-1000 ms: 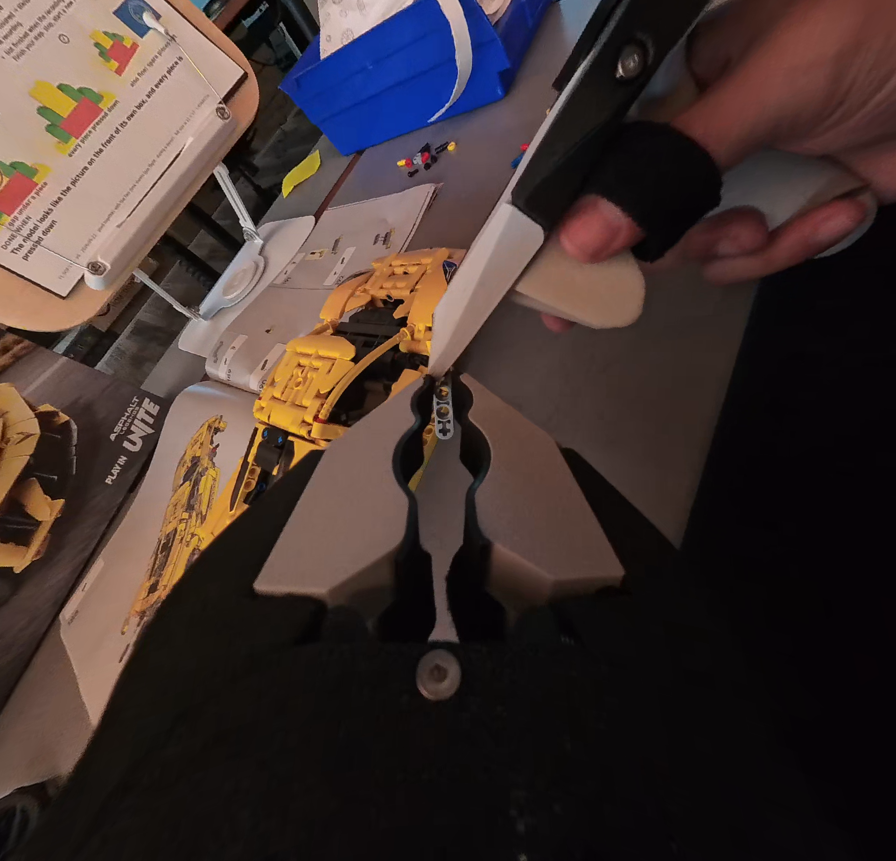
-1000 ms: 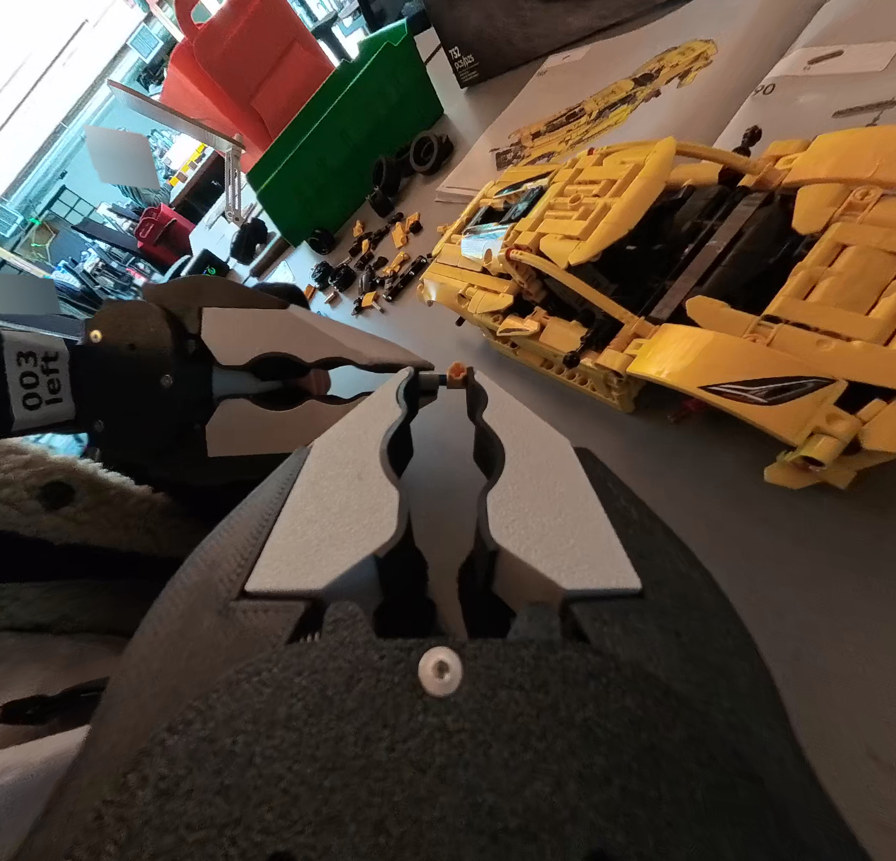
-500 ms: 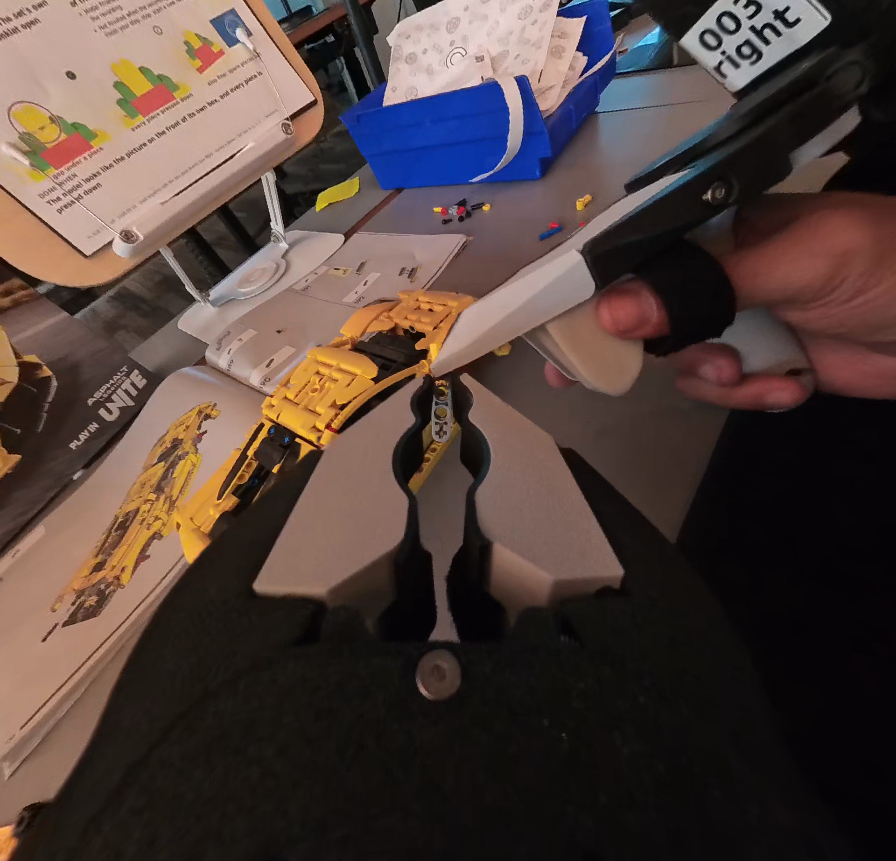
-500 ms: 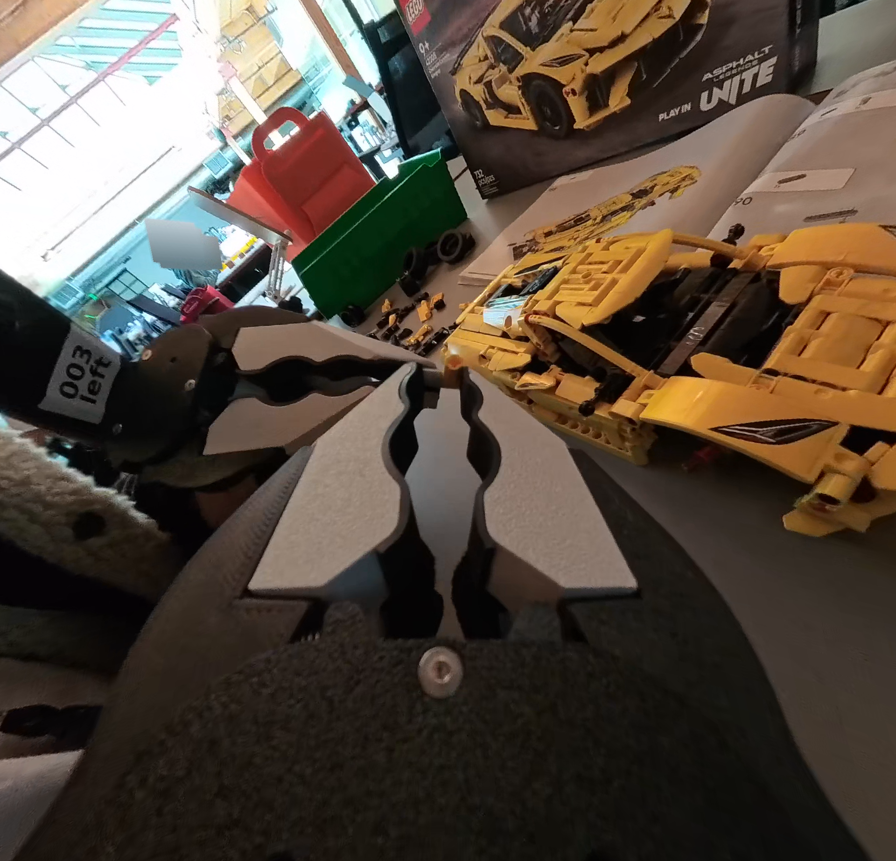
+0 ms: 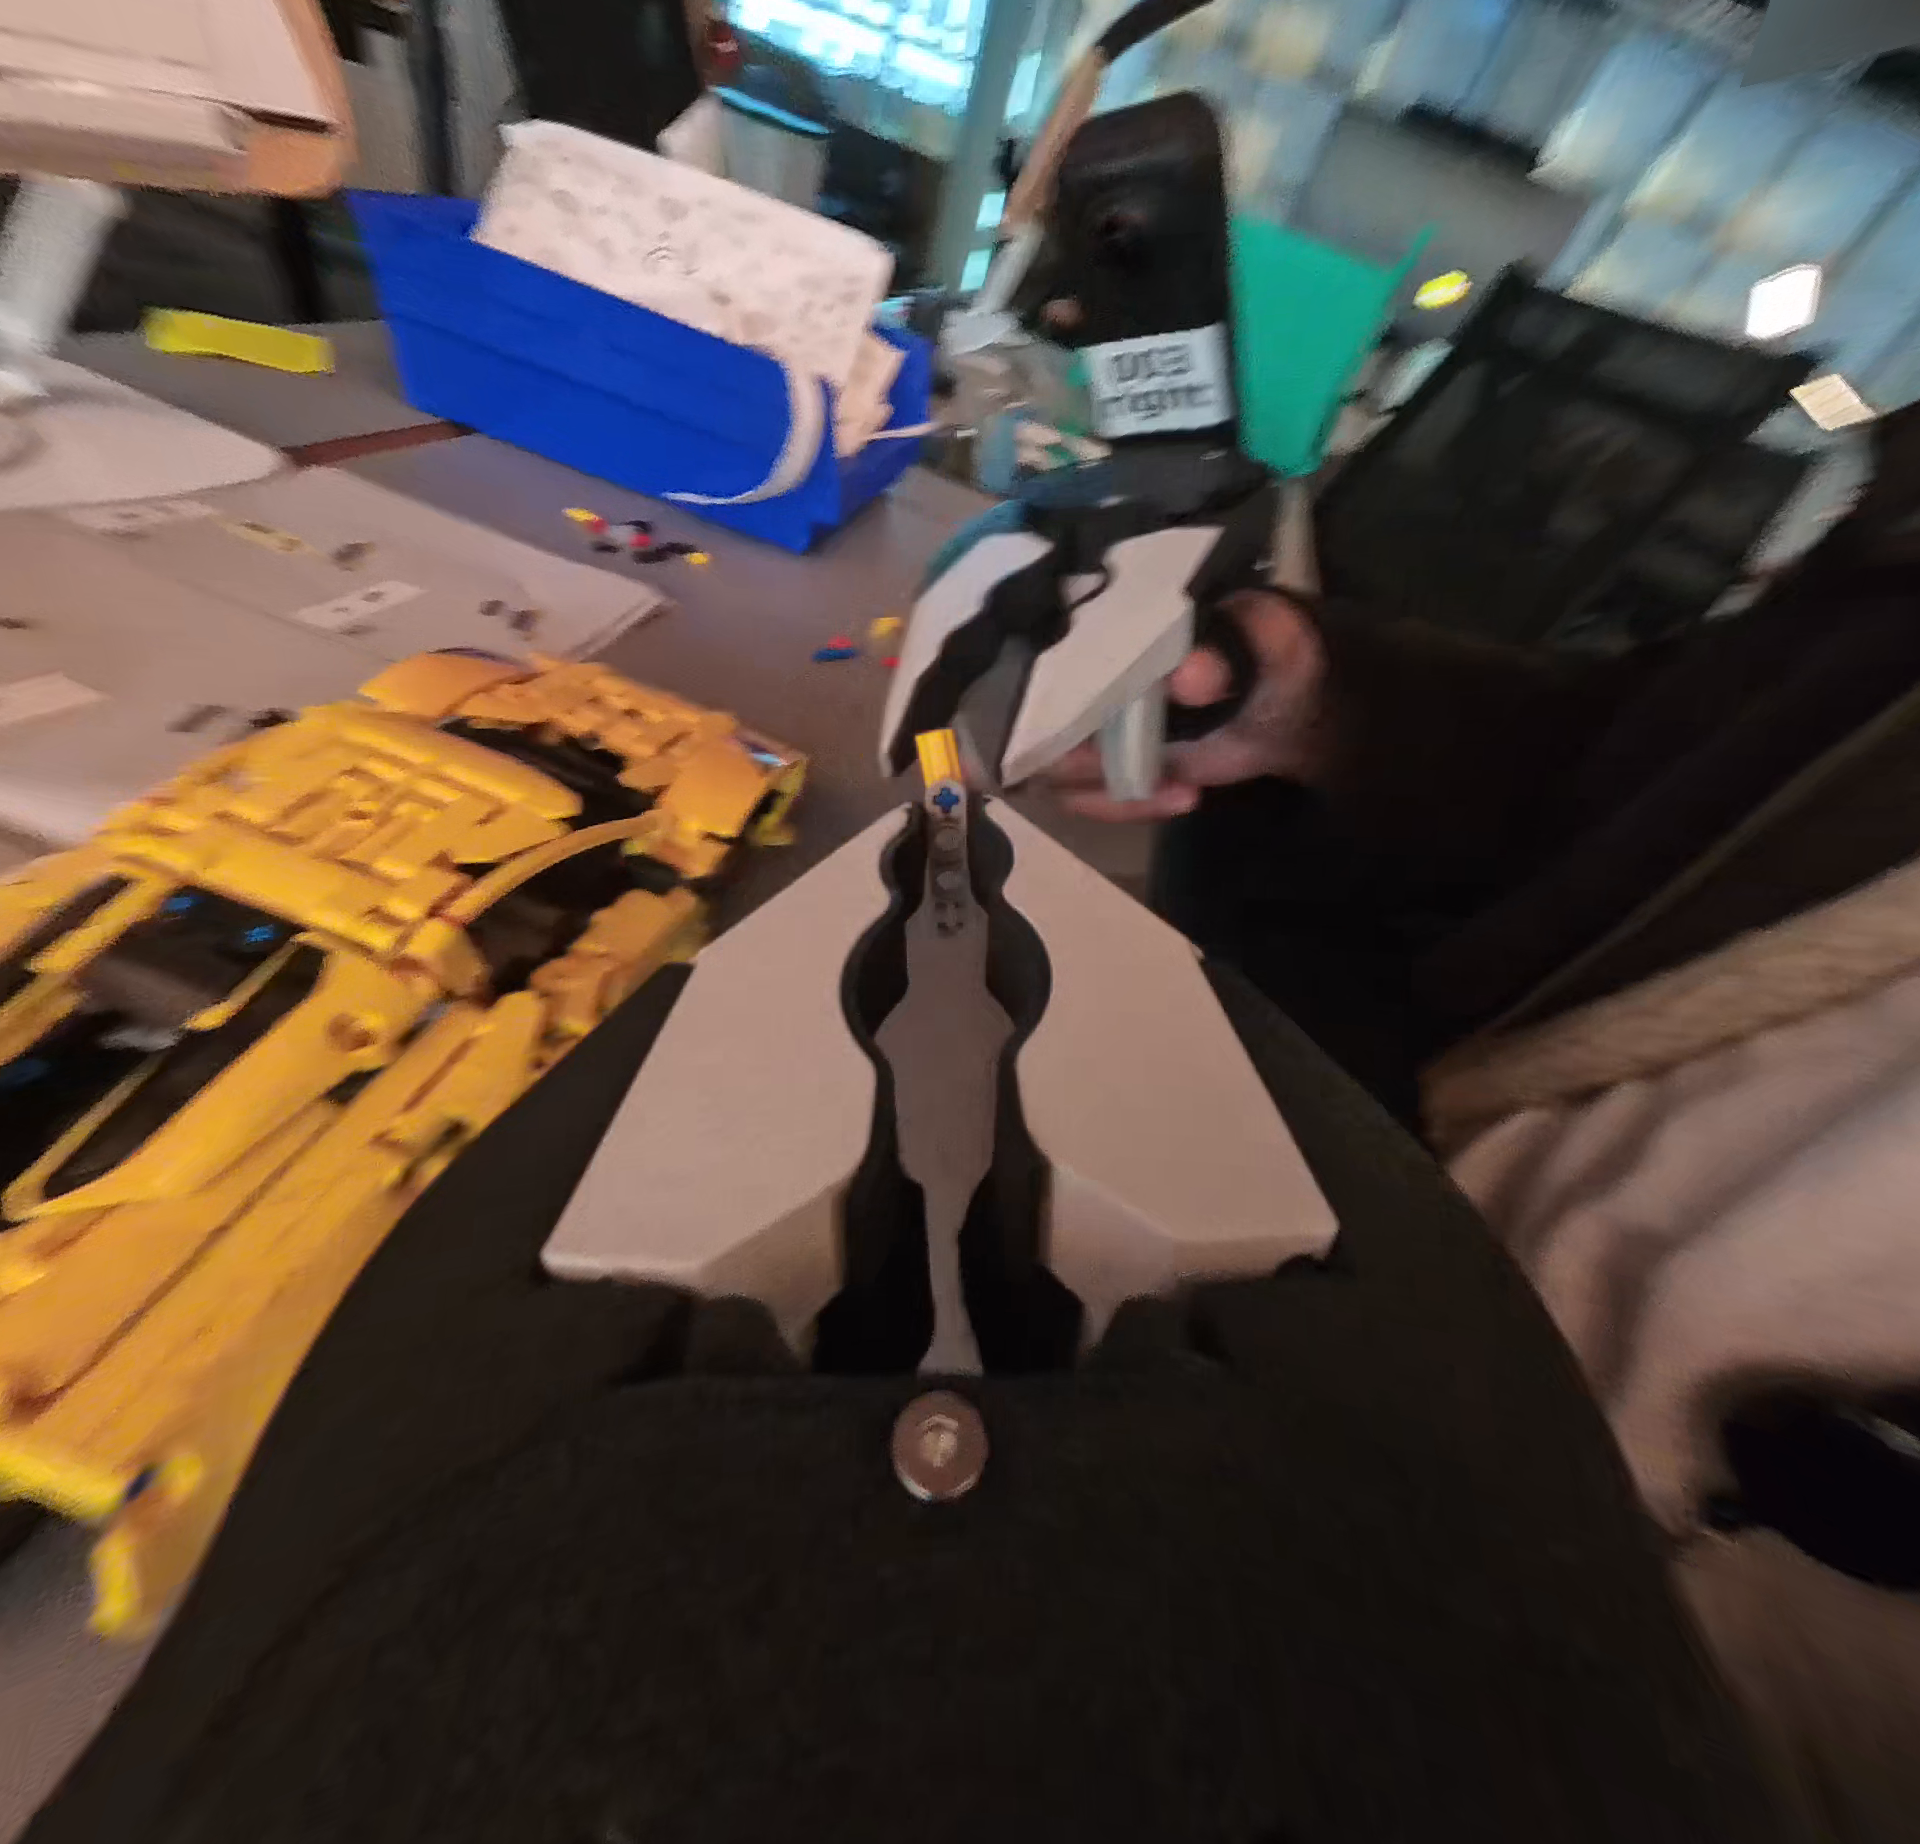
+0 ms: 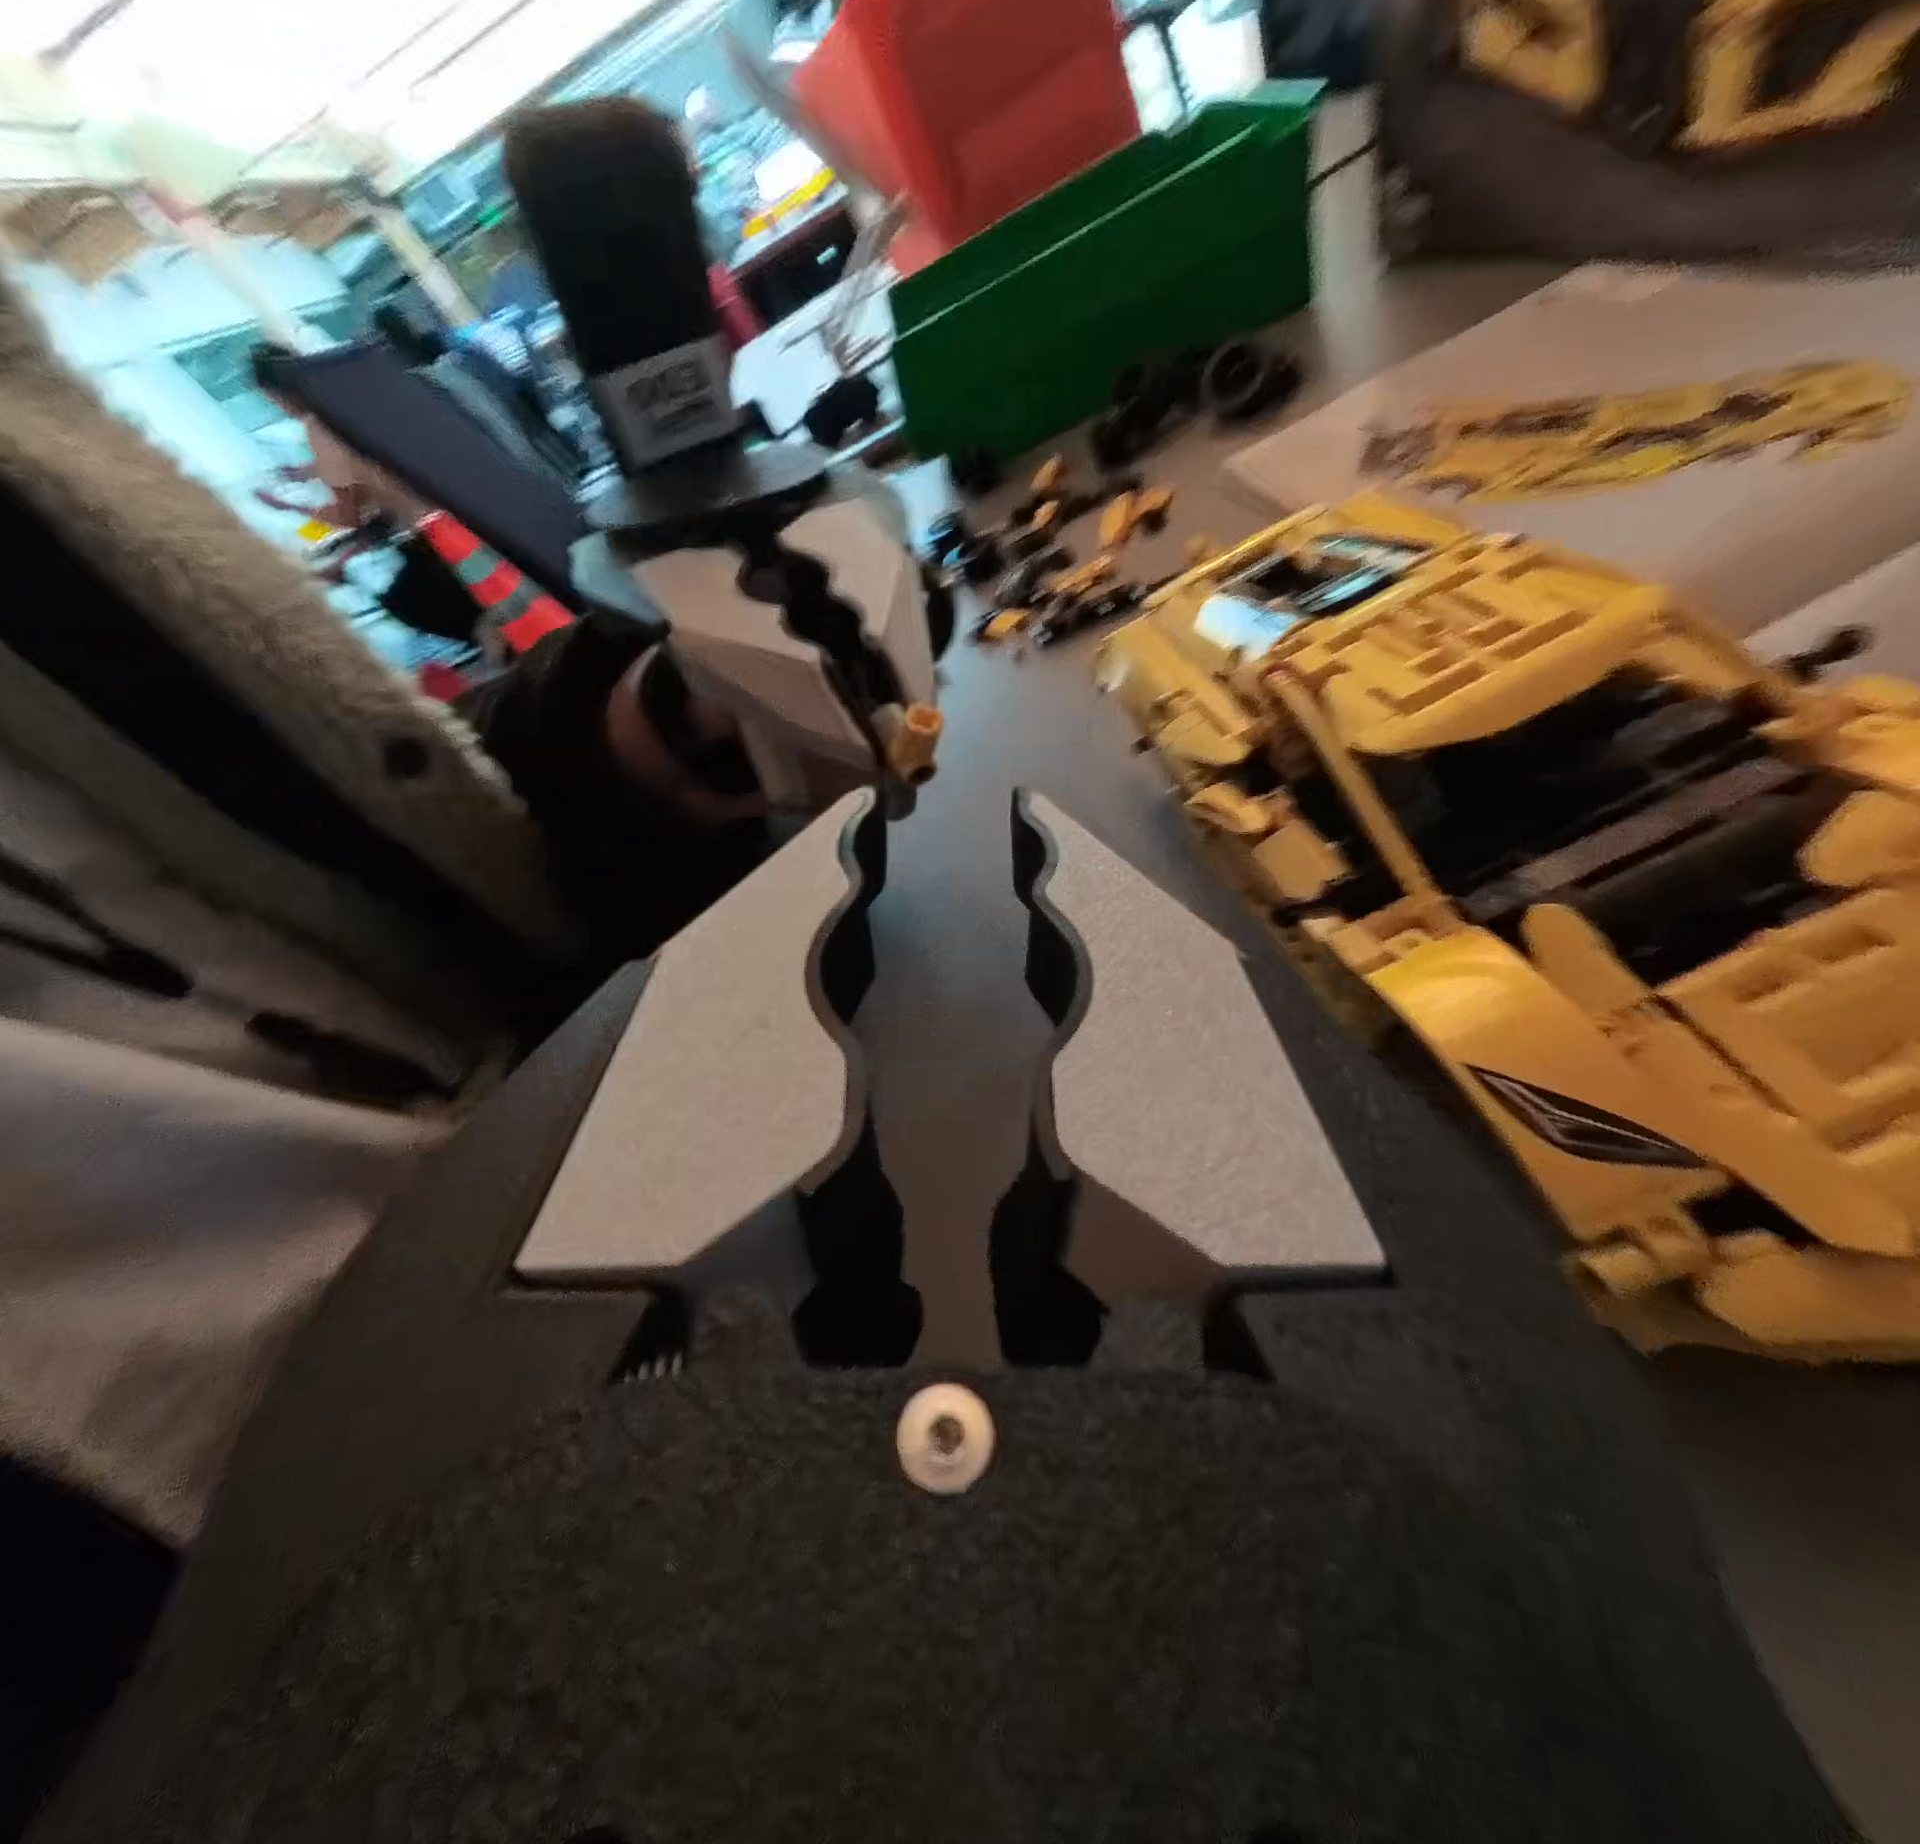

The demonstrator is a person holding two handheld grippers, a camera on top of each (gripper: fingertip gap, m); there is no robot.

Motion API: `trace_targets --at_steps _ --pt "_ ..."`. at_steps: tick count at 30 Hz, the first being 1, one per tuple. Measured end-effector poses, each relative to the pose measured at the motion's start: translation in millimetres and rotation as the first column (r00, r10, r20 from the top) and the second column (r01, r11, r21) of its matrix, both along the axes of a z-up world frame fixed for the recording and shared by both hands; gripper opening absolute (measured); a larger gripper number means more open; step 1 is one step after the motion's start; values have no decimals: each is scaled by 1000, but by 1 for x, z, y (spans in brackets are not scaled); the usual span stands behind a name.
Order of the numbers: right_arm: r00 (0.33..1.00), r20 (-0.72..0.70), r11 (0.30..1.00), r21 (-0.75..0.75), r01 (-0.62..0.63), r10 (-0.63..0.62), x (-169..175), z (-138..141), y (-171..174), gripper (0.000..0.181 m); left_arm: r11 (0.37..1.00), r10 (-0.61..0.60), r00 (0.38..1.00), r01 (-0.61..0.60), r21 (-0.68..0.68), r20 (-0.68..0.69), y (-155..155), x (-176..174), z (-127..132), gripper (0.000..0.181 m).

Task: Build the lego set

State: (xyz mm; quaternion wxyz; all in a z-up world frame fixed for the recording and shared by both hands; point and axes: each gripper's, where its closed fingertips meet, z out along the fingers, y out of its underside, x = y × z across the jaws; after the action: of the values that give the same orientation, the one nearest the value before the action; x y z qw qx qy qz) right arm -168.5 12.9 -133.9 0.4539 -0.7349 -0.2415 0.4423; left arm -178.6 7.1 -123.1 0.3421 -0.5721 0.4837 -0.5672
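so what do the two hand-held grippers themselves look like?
Both match. Each hand-held gripper, left and right, has two pale grey wedge fingers with wavy black inner pads, a black textured body with a silver screw, and an upright black handle with a white label. A black finger strap and a fleecy beige sleeve show.

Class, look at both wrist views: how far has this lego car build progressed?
Done: the yellow lego car has most of its bodywork on, though black gaps show in the middle. In hand: the left gripper is shut on a thin grey beam with a yellow pin; the right gripper is open and empty. Left: fitting that piece, plus the loose black and yellow parts beside the green bin.
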Motion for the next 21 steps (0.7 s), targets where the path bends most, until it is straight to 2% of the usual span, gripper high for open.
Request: trace_targets --at_steps 2,5,12,16,17,19,21 --pt "993 -70 995 -44 -95 92 -10 4 -7 18 996 -58 998 61 -69 38 -6 0 5 7" --pt "977 -158 987 -47 -152 142 -17 12 -12 10 994 -87 995 89 -64 39 -11 0 4 7" --pt "967 -203 983 -66 -170 153 -15 11 -14 6 988 -129 991 131 -87 29 -15 0 2 7" --pt "968 -235 995 -12 -95 90 -12 22 -1 5 981 -113 992 121 -153 61 -1 2 13 7" --pt "966 -255 999 4 -49 48 -8 28 9 6 978 -111 992 119 -173 57 6 4 16 12" --pt "944 -327 998 37 54 -39 8 48 31 5 976 -106 994 112 -185 39 22 6 24 35" --pt "902 -418 990 39 135 -106 27 70 53 5 991 -61 998 64 -114 30 43 8 35 36"
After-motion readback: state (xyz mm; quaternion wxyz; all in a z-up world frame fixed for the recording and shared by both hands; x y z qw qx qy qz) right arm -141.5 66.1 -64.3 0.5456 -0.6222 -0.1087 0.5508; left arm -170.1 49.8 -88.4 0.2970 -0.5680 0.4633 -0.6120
